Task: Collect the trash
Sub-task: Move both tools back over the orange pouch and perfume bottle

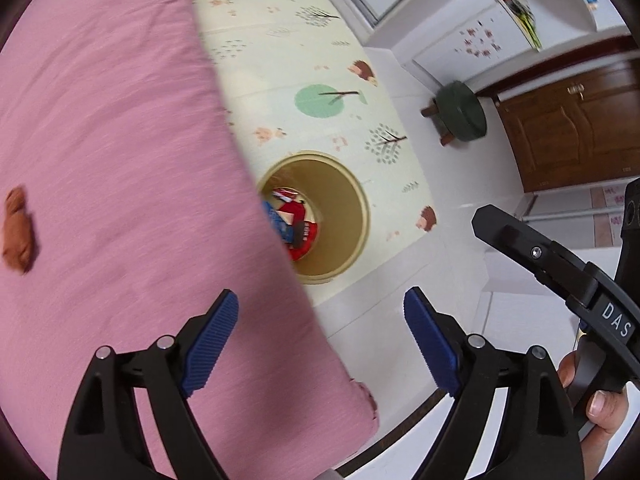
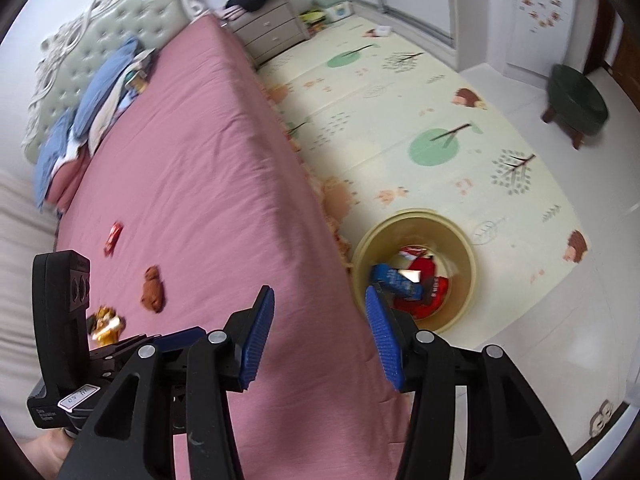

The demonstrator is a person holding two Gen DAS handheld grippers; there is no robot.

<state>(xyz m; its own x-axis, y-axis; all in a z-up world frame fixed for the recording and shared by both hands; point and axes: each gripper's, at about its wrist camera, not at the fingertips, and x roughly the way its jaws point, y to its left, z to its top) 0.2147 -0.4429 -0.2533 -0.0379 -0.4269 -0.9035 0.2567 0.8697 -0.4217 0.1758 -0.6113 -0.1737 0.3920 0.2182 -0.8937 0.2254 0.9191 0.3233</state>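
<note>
While both tongs stand empty, trash is left on the pink bed.
Left tongs are spread wide, right tongs half-spread; the crumpled brown wrapper left of them looks light, soft, best pinched mid-body.

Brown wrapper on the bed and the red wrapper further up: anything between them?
No. In the right wrist view, only bare pink sheet lies between the brown wrapper and the red wrapper.

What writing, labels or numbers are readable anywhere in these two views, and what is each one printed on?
"DAS": white letters on the black right gripper body, seen from the left wrist.
"05 H": rough reading of a white sticker on the left gripper body, seen from the right wrist.
White print on that body's lower edge: too small to read.
Packaging on the wrappers in the bin and on the red wrapper on the bed: blurred, unreadable.
</note>
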